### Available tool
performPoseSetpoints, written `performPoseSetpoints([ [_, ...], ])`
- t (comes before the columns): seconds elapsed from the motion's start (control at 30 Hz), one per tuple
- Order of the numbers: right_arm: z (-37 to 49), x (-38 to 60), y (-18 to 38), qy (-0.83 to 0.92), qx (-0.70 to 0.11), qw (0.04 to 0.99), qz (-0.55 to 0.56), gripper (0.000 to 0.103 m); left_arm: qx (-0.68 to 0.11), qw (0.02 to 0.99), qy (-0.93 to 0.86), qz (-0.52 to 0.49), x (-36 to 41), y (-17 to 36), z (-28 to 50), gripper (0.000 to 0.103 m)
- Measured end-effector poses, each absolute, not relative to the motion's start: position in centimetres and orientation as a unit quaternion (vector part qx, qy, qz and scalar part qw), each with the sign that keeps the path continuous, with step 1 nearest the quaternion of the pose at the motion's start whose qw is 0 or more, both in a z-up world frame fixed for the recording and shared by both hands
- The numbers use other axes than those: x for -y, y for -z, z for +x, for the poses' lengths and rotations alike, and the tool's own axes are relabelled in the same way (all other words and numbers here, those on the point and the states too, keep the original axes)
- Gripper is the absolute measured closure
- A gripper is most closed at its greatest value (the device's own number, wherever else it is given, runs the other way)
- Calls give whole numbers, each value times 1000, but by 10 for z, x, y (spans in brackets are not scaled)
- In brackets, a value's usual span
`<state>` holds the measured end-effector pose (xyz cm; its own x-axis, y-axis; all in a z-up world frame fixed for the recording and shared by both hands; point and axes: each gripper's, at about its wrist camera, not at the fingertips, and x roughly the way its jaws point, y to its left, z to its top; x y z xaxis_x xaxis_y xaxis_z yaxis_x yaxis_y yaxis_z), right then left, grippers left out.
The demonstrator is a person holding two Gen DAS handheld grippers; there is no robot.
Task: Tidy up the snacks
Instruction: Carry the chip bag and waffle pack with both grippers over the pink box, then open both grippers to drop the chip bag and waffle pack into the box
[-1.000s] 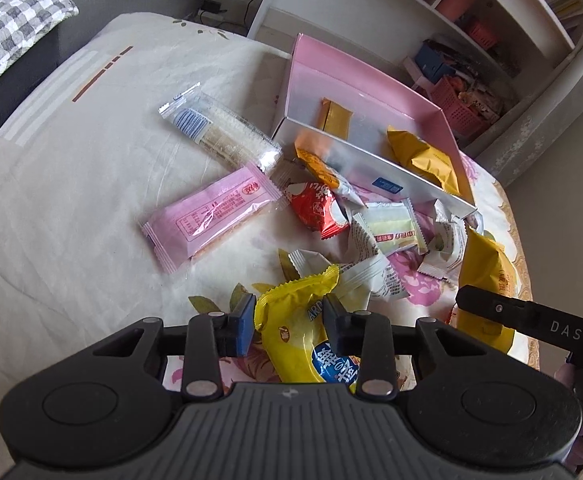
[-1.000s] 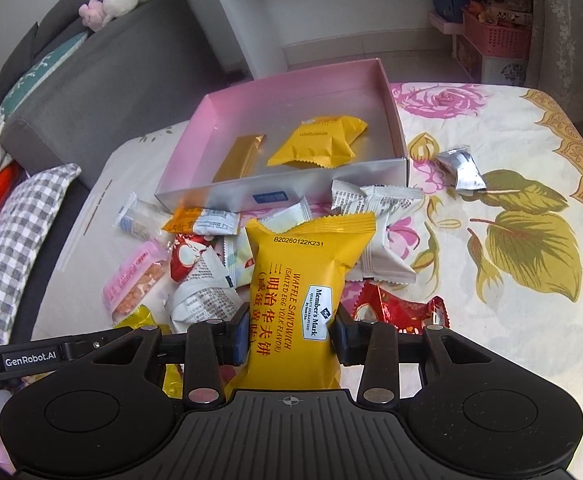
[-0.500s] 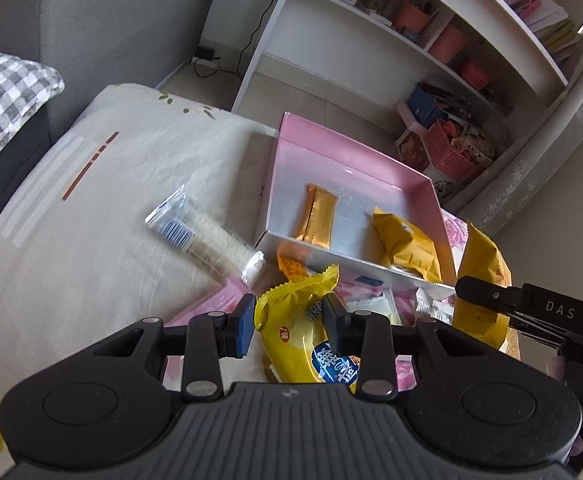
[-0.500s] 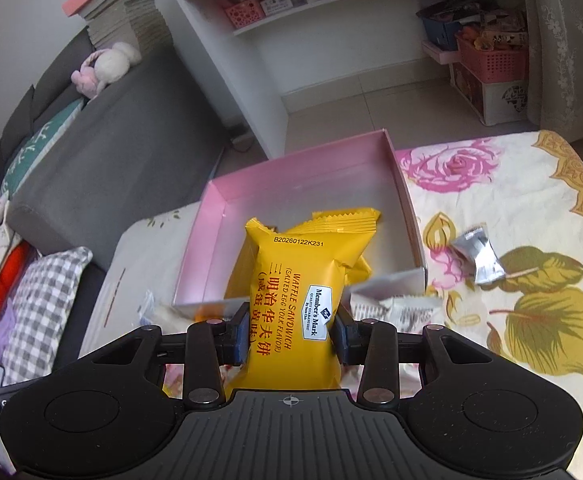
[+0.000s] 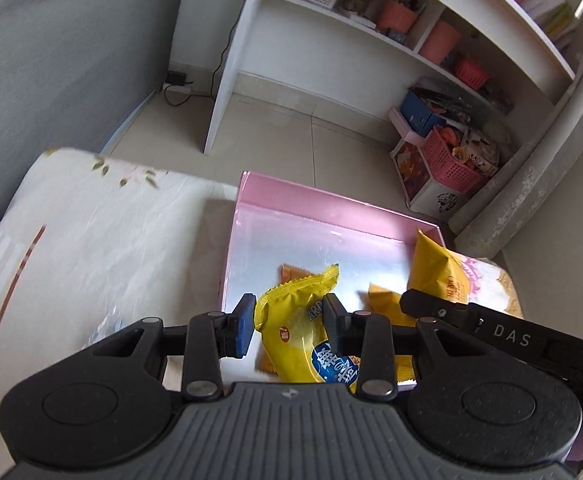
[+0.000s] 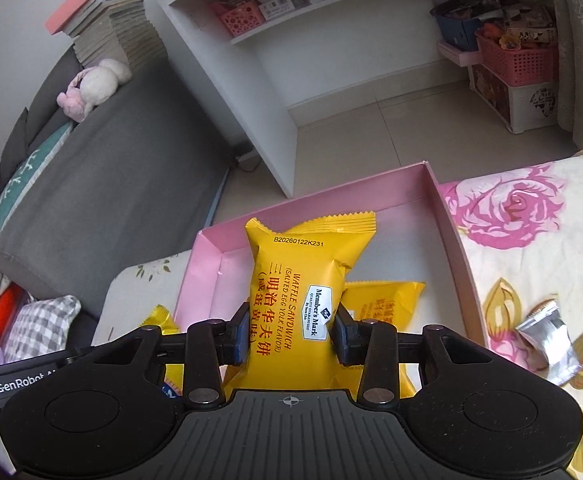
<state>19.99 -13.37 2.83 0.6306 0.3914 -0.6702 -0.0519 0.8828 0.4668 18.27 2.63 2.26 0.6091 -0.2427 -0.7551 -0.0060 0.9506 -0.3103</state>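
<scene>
My left gripper (image 5: 289, 322) is shut on a yellow snack pack with a blue label (image 5: 305, 332), held over the near part of the pink box (image 5: 331, 208). My right gripper (image 6: 291, 330) is shut on an orange waffle sandwich pack (image 6: 303, 268), also above the pink box (image 6: 447, 216). Inside the box lie an orange packet (image 5: 291, 272) and another orange waffle pack (image 6: 383, 300). In the left wrist view the right gripper's arm (image 5: 491, 330) and its waffle pack (image 5: 435, 268) show at the right. The yellow pack's corner (image 6: 161, 316) shows low left in the right wrist view.
The box sits on a floral cloth (image 6: 531, 248) near the table's far edge. A silver wrapper (image 6: 547, 336) lies on the cloth to the right. Beyond are a white shelf unit (image 5: 371, 28), a grey sofa (image 6: 103, 168) and pink baskets (image 5: 451, 160) on the tiled floor.
Both grippers have carried their packs forward from above the loose snack pile to over the pink box. The pile has dropped out of view beneath them.
</scene>
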Motion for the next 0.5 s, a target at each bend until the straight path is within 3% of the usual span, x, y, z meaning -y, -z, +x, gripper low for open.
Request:
performPoseSetpoints([
  [0.5,250,120,2,-96,-409,893,162,64,-418,905,76,-17,-2,4,235,70],
])
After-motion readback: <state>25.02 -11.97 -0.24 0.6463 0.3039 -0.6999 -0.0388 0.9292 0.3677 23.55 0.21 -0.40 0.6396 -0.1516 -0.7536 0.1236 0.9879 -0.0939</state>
